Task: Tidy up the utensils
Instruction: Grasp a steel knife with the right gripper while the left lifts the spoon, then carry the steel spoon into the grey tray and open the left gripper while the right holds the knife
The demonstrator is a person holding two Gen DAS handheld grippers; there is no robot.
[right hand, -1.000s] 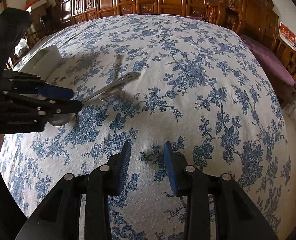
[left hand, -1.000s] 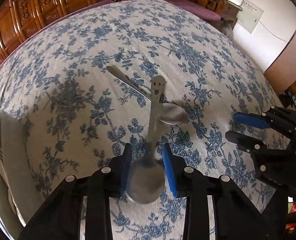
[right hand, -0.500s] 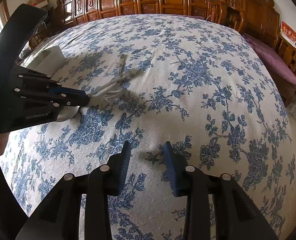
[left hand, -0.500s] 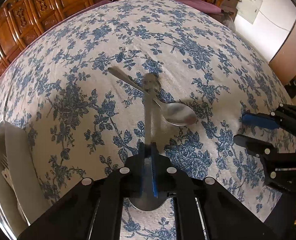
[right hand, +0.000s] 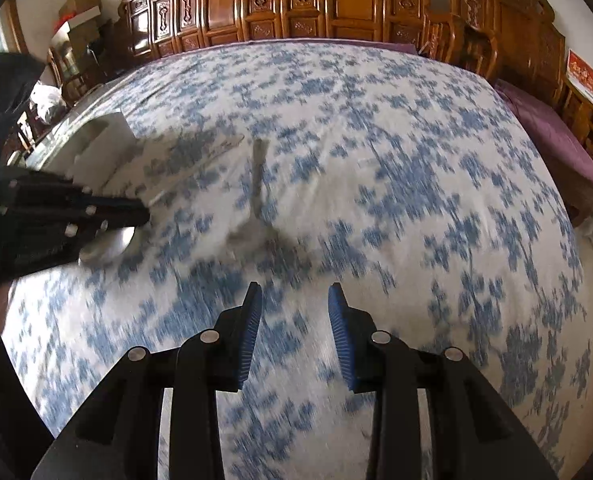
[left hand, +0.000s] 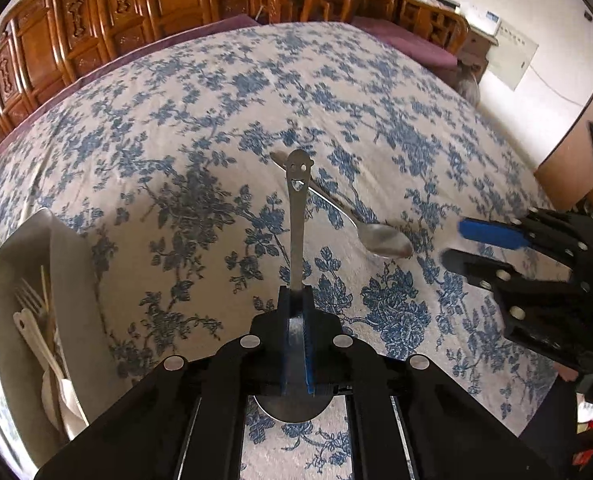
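Observation:
My left gripper [left hand: 295,300] is shut on a steel spoon [left hand: 296,216] with a smiley face cut into its handle end. The handle points away from me and the bowl sits under the fingers, lifted above the cloth. A second steel spoon [left hand: 384,237] lies on the floral tablecloth to the right. My right gripper [right hand: 294,316] is open and empty above the cloth; it also shows in the left wrist view [left hand: 462,242], beside the second spoon's bowl. That spoon [right hand: 256,196] appears blurred in the right wrist view, ahead of the fingers.
A white tray [left hand: 66,264] at the left holds a fork [left hand: 32,300] and other pale utensils; it also shows in the right wrist view [right hand: 104,140]. Carved wooden chairs [right hand: 336,4] ring the far side of the round table [right hand: 416,160].
My left gripper closed on the smiley spoon and lifted it off the cloth. My right gripper moved closer to the second spoon; its view is now motion-blurred.

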